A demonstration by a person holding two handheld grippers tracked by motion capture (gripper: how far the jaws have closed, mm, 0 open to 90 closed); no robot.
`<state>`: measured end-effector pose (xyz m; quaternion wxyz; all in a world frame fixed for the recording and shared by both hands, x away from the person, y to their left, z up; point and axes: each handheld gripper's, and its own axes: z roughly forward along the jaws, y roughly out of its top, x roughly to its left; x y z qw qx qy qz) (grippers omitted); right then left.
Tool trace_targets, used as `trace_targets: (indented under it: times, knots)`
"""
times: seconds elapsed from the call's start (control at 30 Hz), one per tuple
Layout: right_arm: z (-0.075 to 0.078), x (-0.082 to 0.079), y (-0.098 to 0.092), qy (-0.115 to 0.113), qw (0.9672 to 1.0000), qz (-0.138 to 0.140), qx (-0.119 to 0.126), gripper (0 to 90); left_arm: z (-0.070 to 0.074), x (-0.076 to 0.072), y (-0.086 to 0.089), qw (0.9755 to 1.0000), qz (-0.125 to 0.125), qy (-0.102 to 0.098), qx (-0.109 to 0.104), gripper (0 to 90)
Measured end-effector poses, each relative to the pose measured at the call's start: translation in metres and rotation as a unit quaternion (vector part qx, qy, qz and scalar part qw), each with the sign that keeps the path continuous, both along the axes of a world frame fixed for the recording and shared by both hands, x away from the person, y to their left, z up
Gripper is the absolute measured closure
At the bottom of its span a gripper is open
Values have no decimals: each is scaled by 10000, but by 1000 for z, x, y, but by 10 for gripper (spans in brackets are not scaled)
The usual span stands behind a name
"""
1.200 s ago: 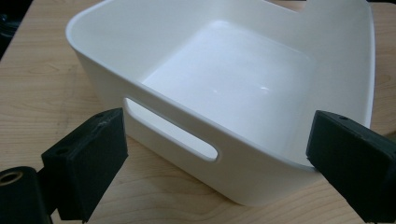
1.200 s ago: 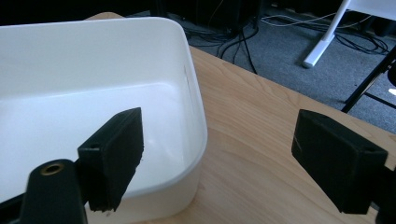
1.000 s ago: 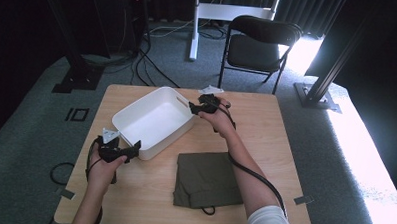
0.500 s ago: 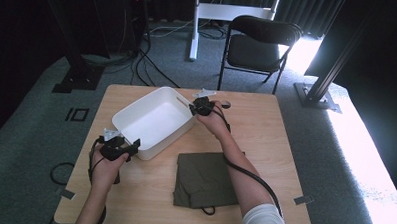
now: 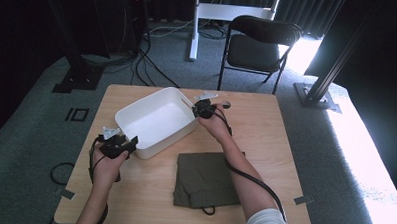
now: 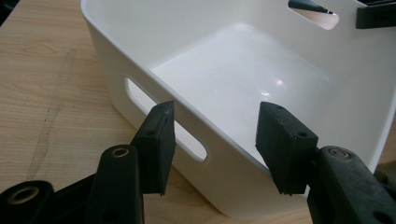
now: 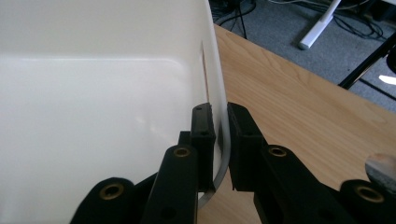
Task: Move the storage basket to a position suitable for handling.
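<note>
Across the middle of a pale wooden bench (image 5: 265, 144), a white plastic bin (image 5: 156, 121), empty, standing upright with its open mouth facing up, long axis running diagonally from the near-left to the far-right, slotted handle holes in both short end walls. In front of it, toward the near edge and a little right, a folded olive cloth (image 5: 206, 180), lying flat and apart from the bin. Beyond the bench, a black folding chair (image 5: 259, 46) on grey carpet. At the bin's far-right end, right hand-held gripper (image 7: 218, 140) pinching the thin rim, one jaw inside the wall and one outside, pressed tight on the plastic after just closing. At the near-left end, left hand-held gripper (image 6: 212, 140) straddling the rim beside the handle slot, one pad outside and one over the inside, jaws just narrowing but a clear gap on both sides of the wall, so not yet gripping. Step in hand, by the look of it: securing a two-ended hold on the bin, probably before lifting or shifting it. Next move likely calling for the left jaws to finish closing on the rim, then both ends raised together and level, since a one-sided pull could tip the bin or slip it off the pads.
</note>
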<state>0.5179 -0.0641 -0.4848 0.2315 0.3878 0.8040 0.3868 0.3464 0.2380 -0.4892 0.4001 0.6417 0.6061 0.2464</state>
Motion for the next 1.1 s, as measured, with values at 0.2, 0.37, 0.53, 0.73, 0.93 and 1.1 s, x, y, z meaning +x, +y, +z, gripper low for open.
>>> trace_targets:
  times: [0.2,0.37,0.53,0.73,0.93,1.1]
  knots:
    - [0,-8,-7,30,10000,-85,20,817,0,4,-2,10000,0,-23,90,525]
    - [0,-14,-14,54,9998,-184,94,815,-2,8,-5,9999,23,-87,105,542]
    - [1,-20,-21,67,9996,-248,78,815,-1,13,-7,9999,-28,-80,139,567]
    - [4,-28,-31,78,9993,-339,138,827,-3,19,-9,9999,27,-124,-16,614]
    - [4,-35,-39,59,9991,-395,165,823,-2,26,-15,9998,28,-112,153,633]
    - [3,-39,-46,72,9986,-450,258,816,-2,31,-19,9997,28,-101,224,646]
